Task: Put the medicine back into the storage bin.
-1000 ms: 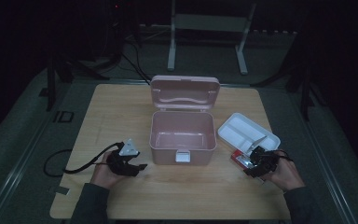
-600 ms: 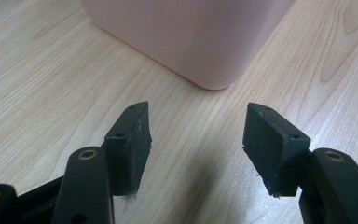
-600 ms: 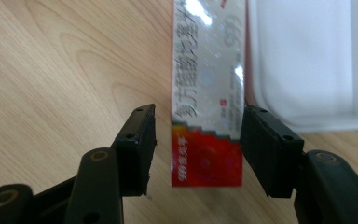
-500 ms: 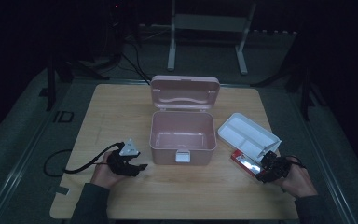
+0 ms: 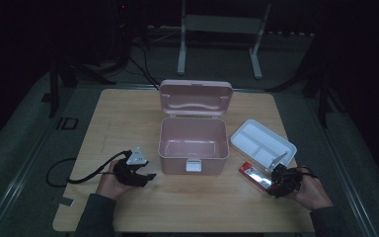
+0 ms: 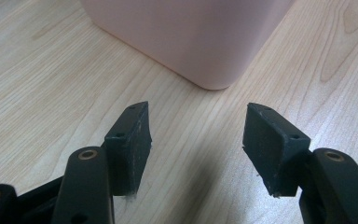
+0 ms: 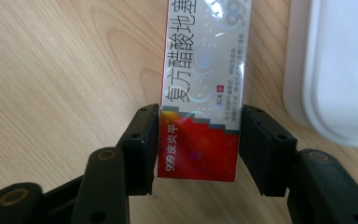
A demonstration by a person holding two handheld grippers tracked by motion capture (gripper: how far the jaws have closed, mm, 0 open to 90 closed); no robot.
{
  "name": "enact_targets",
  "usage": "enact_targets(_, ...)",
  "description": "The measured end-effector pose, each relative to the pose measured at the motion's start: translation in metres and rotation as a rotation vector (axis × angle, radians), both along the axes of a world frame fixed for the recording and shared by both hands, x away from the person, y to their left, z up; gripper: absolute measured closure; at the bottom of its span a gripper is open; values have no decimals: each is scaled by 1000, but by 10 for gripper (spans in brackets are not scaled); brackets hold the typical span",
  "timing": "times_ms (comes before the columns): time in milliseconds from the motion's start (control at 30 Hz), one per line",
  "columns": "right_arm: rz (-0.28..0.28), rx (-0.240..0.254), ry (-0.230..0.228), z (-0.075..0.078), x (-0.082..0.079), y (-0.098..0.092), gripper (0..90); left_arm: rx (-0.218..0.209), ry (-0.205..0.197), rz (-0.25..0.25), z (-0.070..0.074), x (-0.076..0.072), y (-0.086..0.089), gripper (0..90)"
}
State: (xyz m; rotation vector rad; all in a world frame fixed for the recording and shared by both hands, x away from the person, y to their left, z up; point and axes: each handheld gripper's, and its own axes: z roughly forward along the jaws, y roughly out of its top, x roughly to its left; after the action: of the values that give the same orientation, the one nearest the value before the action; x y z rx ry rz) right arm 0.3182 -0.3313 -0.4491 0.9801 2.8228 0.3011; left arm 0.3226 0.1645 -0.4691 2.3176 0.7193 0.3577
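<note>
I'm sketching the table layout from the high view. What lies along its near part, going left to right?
Left gripper → pink box → red and silver carton → right gripper. The white tray sits behind the carton, so its place in the order is unclear.

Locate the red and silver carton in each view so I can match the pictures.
High view: red and silver carton lies lower right, beside the white tray.
Right gripper view: carton centre, between the right gripper jaws.
Left gripper view: not in it.
Shared landmark: the white tray.
</note>
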Motion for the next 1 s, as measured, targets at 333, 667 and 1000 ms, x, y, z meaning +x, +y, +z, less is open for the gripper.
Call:
enact_targets(333,21,-2,7,8,21,28,457,-1,-1,1,1,0,1,410)
enact_targets(667,31,-75,92,2,40,46,479,-4,-1,6,1,0,2,410)
enact_targets(1000,57,-121,141,-2,45,50,499,-4,-1,5,1,0,2,410)
